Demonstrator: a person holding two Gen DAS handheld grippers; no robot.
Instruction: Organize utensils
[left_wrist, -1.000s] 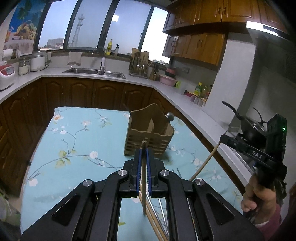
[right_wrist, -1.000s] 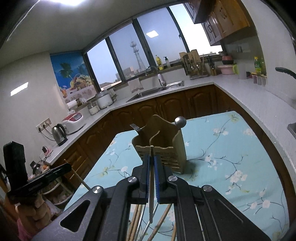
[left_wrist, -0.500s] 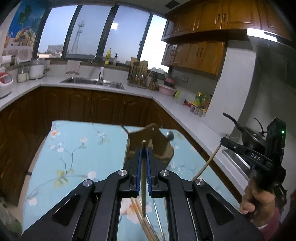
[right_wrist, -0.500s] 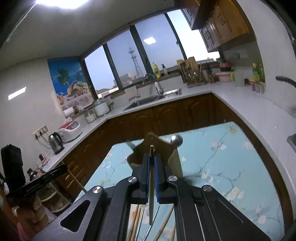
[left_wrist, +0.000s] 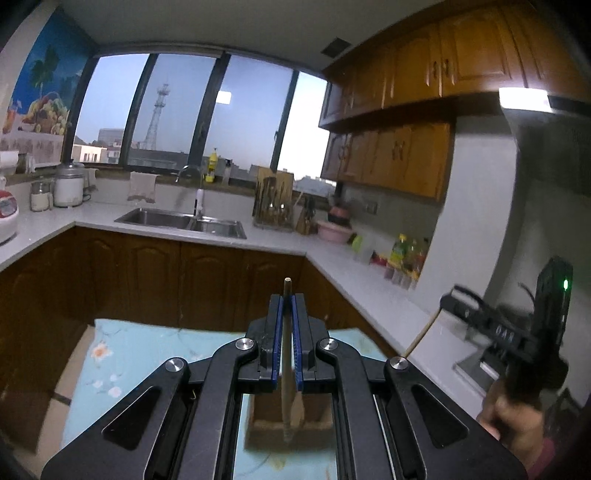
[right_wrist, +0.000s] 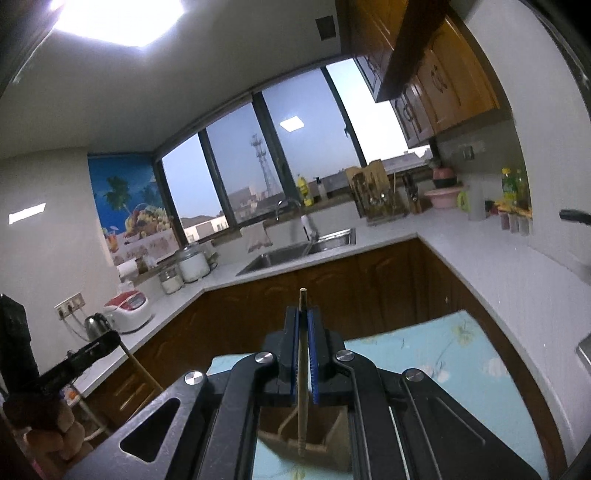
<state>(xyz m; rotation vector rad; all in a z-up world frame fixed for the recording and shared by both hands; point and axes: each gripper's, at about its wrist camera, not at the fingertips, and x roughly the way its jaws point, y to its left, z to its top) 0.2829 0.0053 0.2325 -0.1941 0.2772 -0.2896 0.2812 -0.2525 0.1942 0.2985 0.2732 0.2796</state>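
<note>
The left gripper (left_wrist: 287, 314) clamps a wooden chopstick (left_wrist: 286, 354) between its blue pads, long axis upright, one end poking above the jaws, the other hanging over the blurred wooden utensil holder (left_wrist: 291, 419). The right gripper (right_wrist: 303, 325) pinches a second chopstick (right_wrist: 303, 384) likewise, upright above the holder on the floral tablecloth (right_wrist: 461, 354), kitchen counter (right_wrist: 480, 254) beyond.

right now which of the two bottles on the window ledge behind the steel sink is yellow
The taller plastic bottle nearest the curved metal tap; the smaller pump bottle beside it is pale.
</note>
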